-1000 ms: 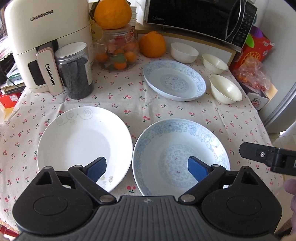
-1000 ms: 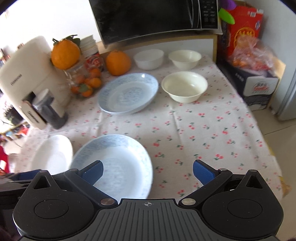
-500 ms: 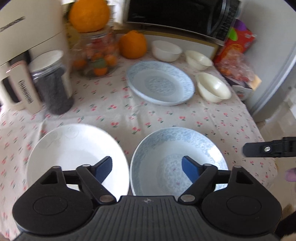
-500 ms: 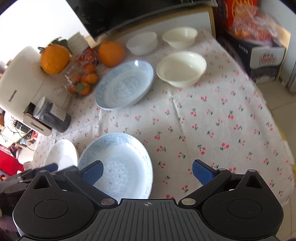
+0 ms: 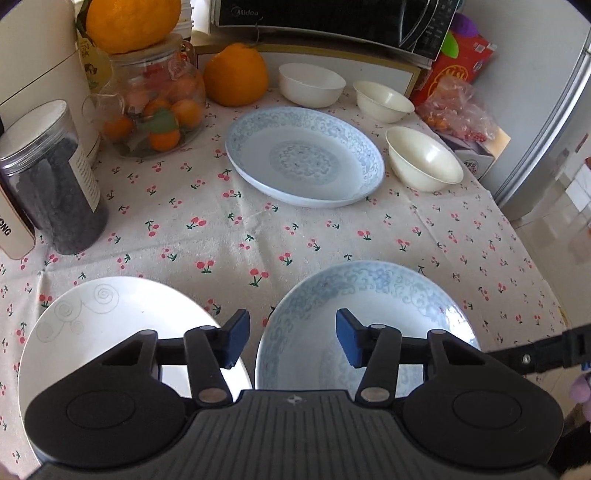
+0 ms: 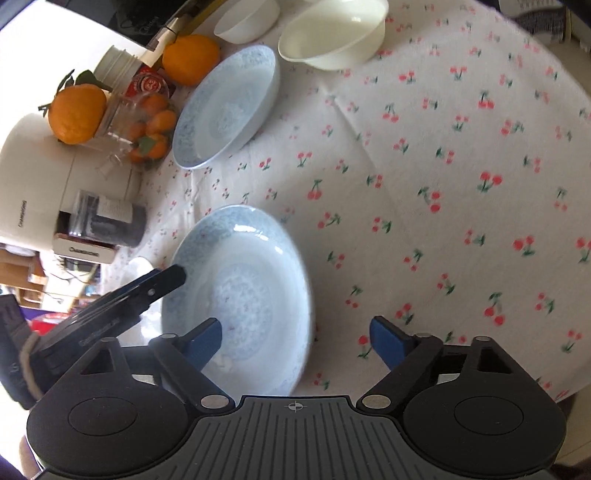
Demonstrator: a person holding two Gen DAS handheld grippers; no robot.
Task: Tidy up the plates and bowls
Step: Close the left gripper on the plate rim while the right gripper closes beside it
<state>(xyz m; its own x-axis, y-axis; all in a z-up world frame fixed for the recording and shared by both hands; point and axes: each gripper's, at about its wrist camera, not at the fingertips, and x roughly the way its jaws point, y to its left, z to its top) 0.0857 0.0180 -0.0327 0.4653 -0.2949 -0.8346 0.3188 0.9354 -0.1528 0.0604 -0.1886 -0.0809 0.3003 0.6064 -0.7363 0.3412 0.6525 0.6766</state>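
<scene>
A near blue-patterned plate (image 5: pixel 369 314) (image 6: pixel 243 291) lies at the front of the table beside a white plate (image 5: pixel 107 332). A far blue-patterned plate (image 5: pixel 304 155) (image 6: pixel 225 110) lies further back. Three cream bowls (image 5: pixel 424 162) (image 5: pixel 382 101) (image 5: pixel 310 85) stand at the back right. My left gripper (image 5: pixel 291 341) is open and empty, hovering over the gap between the white plate and the near blue plate. My right gripper (image 6: pixel 295 341) is open and empty, its left finger over the near blue plate's right side.
A dark jar (image 5: pixel 51 181), a white appliance (image 6: pixel 40 192), a glass jar of oranges (image 5: pixel 155 107), large oranges (image 5: pixel 236 75) and a microwave (image 5: pixel 332 18) line the back and left. A red bag and box (image 5: pixel 458 92) sit at the right edge.
Both grippers have tilted and moved forward and down toward the near blue plate. The left gripper's fingers have drawn somewhat closer together. No plate or bowl has moved.
</scene>
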